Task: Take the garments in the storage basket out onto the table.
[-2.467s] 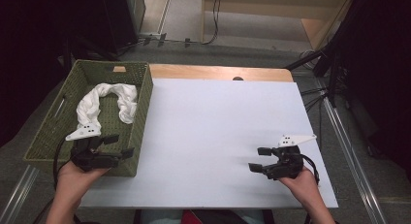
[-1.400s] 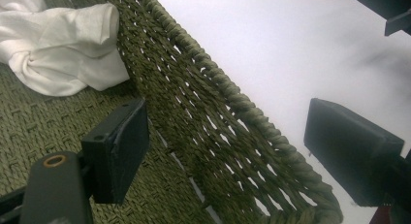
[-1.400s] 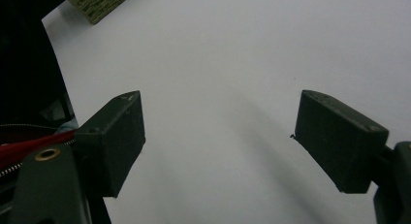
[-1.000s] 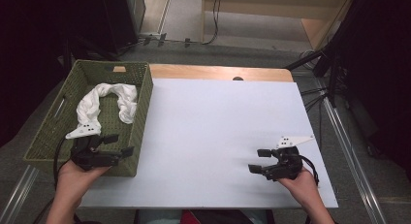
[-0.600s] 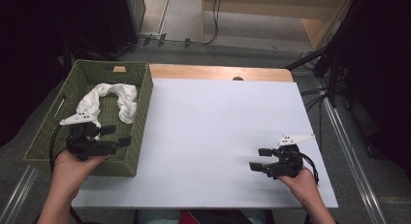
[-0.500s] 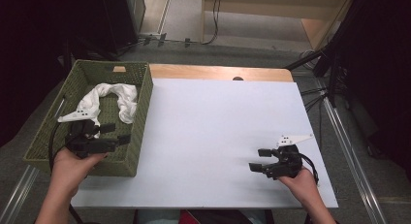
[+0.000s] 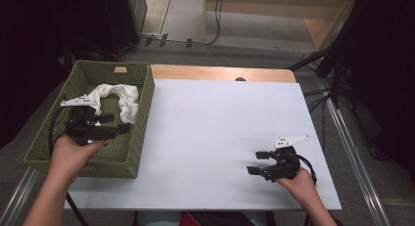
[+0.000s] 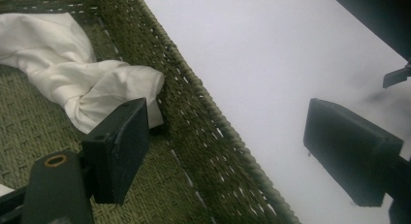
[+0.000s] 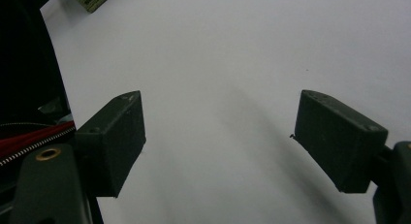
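High view: the white cloth [image 7: 119, 96] lies bunched at the basket's [image 7: 49, 152] far end. The left gripper [image 7: 119, 129], jaws spread, straddles the basket's right wall just short of the cloth, having moved forward. The right gripper [image 7: 258, 163] rests spread on the bare table [image 7: 220, 118], unmoved.

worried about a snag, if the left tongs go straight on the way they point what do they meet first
Probably the woven green basket's side wall, which runs between the open left tongs; the crumpled white cloth lies just ahead of one jaw. Depth is hard to judge.
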Demonstrator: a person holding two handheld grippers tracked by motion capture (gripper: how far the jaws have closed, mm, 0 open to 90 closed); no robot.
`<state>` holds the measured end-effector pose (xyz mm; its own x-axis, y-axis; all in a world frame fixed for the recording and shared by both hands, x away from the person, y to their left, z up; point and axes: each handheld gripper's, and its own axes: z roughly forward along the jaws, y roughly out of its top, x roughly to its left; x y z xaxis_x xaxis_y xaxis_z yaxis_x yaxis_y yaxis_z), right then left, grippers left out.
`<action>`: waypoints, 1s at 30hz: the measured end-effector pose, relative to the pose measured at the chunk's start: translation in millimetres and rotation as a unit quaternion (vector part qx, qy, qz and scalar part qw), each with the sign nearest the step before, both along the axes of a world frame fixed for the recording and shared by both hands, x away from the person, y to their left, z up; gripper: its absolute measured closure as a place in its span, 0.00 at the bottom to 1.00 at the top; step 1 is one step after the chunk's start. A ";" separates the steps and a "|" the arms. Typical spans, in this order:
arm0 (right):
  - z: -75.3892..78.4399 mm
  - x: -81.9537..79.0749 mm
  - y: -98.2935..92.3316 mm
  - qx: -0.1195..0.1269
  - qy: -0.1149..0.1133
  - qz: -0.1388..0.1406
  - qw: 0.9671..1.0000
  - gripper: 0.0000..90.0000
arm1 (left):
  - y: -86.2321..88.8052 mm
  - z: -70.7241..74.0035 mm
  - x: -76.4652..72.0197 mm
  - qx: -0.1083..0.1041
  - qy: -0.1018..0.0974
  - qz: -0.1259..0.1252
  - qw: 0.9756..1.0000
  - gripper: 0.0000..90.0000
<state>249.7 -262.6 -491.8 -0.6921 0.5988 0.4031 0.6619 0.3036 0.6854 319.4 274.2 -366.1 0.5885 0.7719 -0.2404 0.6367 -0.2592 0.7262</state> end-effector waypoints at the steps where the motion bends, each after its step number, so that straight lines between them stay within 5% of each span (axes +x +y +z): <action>1: 0.2 0.6 -0.5 -0.001 -0.001 0.000 1.000 0.19 | 0.4 -0.1 1.3 0.001 0.000 0.002 1.000 0.19; 22: -1.4 3.3 0.7 -0.003 -0.001 0.002 1.000 0.19 | 15.9 5.4 37.4 0.029 0.007 0.005 1.000 0.19; 30: -2.0 4.4 -0.5 0.002 0.002 -0.003 1.000 0.19 | 17.9 7.3 53.3 0.023 0.007 -0.001 1.000 0.19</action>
<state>254.1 -263.1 -493.8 -0.6872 0.6008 0.4084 0.6663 0.2971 0.6840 372.8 292.1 -358.8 0.5879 0.7807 -0.2120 0.6453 -0.2945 0.7049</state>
